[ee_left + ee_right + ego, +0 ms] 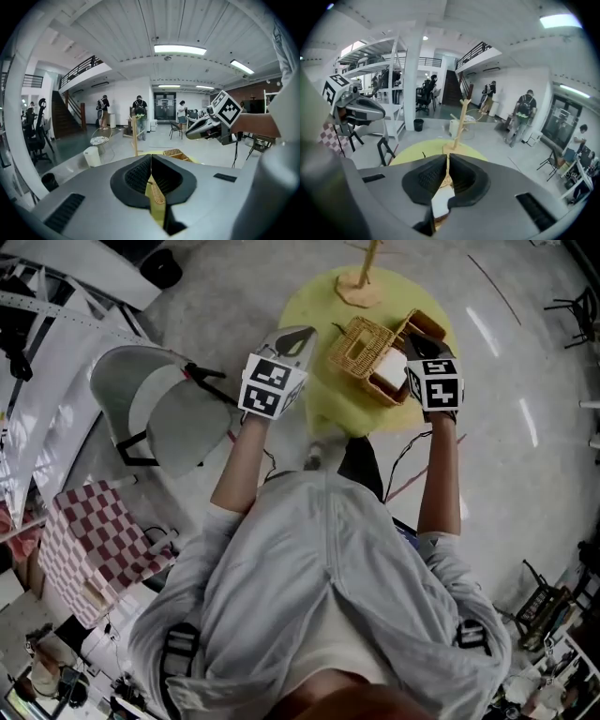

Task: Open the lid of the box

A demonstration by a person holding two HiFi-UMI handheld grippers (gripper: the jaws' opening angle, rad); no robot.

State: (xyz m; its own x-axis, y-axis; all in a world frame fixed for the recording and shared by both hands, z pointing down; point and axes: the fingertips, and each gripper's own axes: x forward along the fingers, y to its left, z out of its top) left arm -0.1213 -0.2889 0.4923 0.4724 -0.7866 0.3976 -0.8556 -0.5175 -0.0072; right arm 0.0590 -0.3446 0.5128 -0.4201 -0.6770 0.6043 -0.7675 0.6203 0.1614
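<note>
Grey polished floor [525, 474] surrounds a round yellow table [323, 404]. On it sits the wicker box [361, 348], with its lid [424, 324] raised at the box's far right. The right tongs [446, 161] pinch the lid's edge, while the left tongs [151, 164], left of the box, are closed and empty. Only the gripper views show the staircase [63, 115] and standing people [138, 110].

A round yellow-green tabletop [323, 404] stands on a glossy grey floor [525, 484]. At its far edge rests a pale wooden stand [360, 289] with a flat base and an upright branched post. A grey plastic shell chair [155, 413] with black legs sits to the left of the tabletop, just beside it. Nearer, a red-and-white checked fabric bag [89, 540] lies at the left. Farther off stand a black bin [418, 124], a white cylindrical bin [92, 156] and a dark staircase [63, 115].
</note>
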